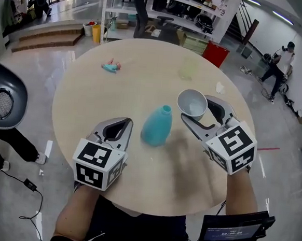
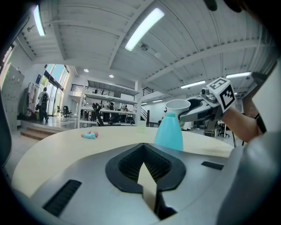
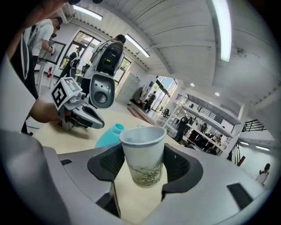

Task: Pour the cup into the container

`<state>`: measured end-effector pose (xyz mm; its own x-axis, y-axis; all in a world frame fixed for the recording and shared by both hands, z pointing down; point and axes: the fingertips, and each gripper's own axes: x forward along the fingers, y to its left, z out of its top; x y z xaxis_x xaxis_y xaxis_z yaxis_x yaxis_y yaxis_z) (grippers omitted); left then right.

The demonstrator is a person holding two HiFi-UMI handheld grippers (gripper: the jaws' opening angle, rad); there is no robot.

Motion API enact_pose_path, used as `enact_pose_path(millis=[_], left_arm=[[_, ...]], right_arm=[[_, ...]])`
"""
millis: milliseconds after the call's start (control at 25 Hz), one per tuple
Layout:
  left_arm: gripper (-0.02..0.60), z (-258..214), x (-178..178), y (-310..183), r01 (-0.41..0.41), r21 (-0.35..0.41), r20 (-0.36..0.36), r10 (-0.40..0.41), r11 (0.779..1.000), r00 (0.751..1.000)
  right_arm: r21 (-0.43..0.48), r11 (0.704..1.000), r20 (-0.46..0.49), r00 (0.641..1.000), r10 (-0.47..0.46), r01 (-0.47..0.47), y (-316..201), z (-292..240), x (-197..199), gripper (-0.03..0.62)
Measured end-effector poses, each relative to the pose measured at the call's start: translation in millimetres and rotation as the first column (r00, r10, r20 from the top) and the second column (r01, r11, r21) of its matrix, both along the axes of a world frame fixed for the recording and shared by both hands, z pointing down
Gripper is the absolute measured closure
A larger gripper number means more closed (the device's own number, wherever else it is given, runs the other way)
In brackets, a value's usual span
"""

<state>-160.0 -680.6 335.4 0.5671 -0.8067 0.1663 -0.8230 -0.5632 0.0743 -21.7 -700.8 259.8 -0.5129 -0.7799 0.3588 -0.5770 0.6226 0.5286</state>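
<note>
White paper cup is being gripped upright by the right tool, hovering beside the teal bottle on the tabletop; the left tool is resting closed, empty.

Tally on the round table, ×1: teal container ×1; paper cup ×1; small teal-and-pink item ×1; white scrap ×1. Grippers ×2: left gripper, right gripper. Marker cubes ×2, one per gripper. On the floor beyond: red bin ×1, yellow bin ×1.
</note>
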Motion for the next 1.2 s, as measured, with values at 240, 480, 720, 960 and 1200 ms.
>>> enact_pose_path(millis=[240,480,720,960,1200], left_arm=[[0.583,1,2,-3,0.001,0.0,0.0,-0.001,1.0,1.0],[0.583,4,1,-3,0.001,0.0,0.0,-0.001,1.0,1.0],[0.583,3,3,-2,-0.006,0.001,0.0,0.006,1.0,1.0],[0.583,5,3,-2,-0.011,0.0,0.0,0.011,1.0,1.0],[0.583,6,4,-3,-0.011,0.002,0.0,0.011,1.0,1.0]], right_arm=[[0.015,1.0,-0.09,0.996,-0.017,0.019,-4,2,-10,0.313],[0.027,0.999,-0.151,0.988,-0.018,0.022,-5,0,-14,0.313],[0.039,0.999,-0.212,0.977,-0.023,0.032,-4,2,-19,0.313],[0.085,0.995,-0.3,0.954,-0.018,0.045,-5,2,-24,0.313],[0.098,0.994,-0.328,0.944,-0.009,0.044,-7,3,-22,0.313]])
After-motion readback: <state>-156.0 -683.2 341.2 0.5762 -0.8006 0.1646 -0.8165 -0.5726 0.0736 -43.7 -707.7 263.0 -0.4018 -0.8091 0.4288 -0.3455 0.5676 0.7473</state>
